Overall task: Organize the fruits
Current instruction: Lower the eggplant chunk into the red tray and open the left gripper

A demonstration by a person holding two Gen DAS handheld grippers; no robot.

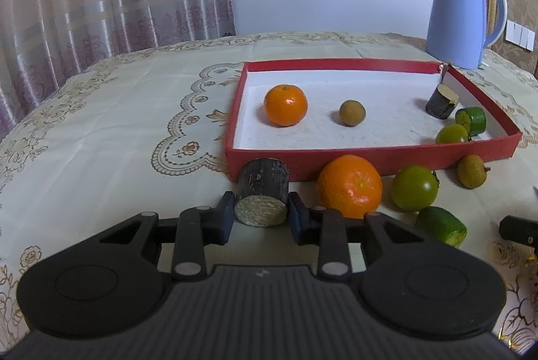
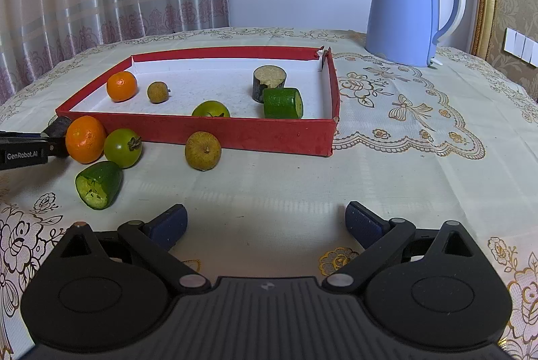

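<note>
five pieces lying loose on the counter (image 2: 269,185) in front of the red tray (image 2: 235,133): dark cane stub (image 1: 262,197), orange (image 1: 349,185), green tomato (image 1: 414,188), brown round fruit (image 1: 472,171), cut green piece (image 1: 442,225). five more already inside the tray: small orange (image 1: 285,104), small brown fruit (image 1: 352,113), second cane stub (image 1: 441,104), green chunk (image 1: 471,120), green tomato at the near wall (image 1: 452,134).

step in hand, as judged: pickup of the dark cane stub. left tool (image 1: 260,218) clenched on the stub, one pad against each side, cut face toward the camera, stub resting just in front of the tray's near-left corner and close beside the orange. right tool (image 2: 265,220) released, pads wide apart, nothing between them, hovering over bare cloth well short of the fruit.

next move, as judged: lift straight up to clear the tray wall, carry over the rim, set down near the matching stub at the far right. caution: stub round and probably prone to rolling; orange close enough to be nudged on the lift.

readable writing: "genrobot.ai" in white on the side of the left tool, right wrist view. "midea" faintly on the blue kettle (image 2: 403,7).
</note>
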